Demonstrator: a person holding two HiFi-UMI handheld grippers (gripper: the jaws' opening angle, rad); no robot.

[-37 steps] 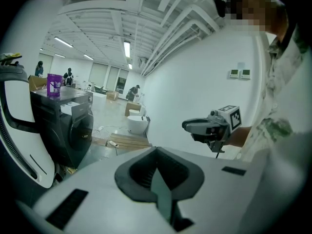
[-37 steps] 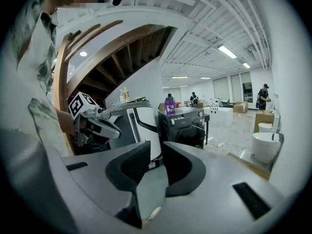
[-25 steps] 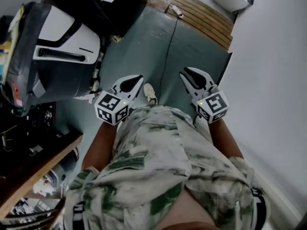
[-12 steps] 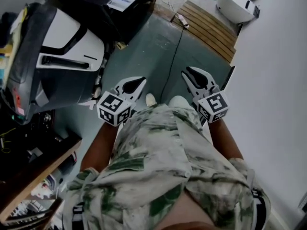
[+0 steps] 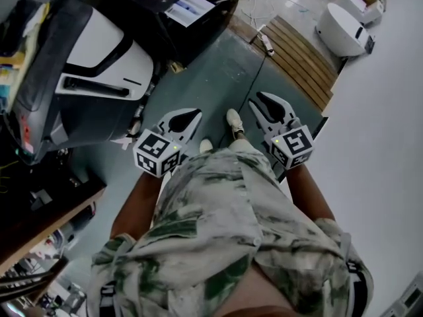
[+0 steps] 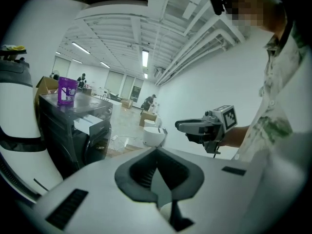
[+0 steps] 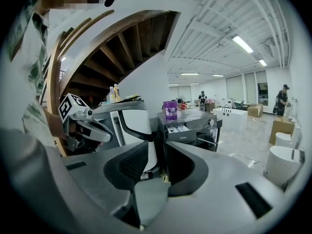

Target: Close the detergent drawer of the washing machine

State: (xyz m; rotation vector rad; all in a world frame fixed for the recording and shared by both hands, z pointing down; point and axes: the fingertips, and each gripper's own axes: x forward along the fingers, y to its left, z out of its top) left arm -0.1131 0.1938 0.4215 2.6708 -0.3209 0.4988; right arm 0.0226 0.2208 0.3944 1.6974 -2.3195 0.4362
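The detergent drawer (image 7: 178, 129) sticks out of the washing machine (image 7: 199, 126), and my pressed-together left gripper (image 5: 193, 114) or empty, just-opening right gripper (image 5: 261, 98) could jam it by pushing one corner.

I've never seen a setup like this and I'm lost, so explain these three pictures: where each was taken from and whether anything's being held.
A person carries a two-jaw gripper in each hand. The head view looks down at the left gripper, right gripper and floor. The other two cameras ride on the grippers, facing the dark washing machine, its detergent drawer pulled out, a purple container on top. Left jaws are together; right jaws have just been opening. Neither holds anything.
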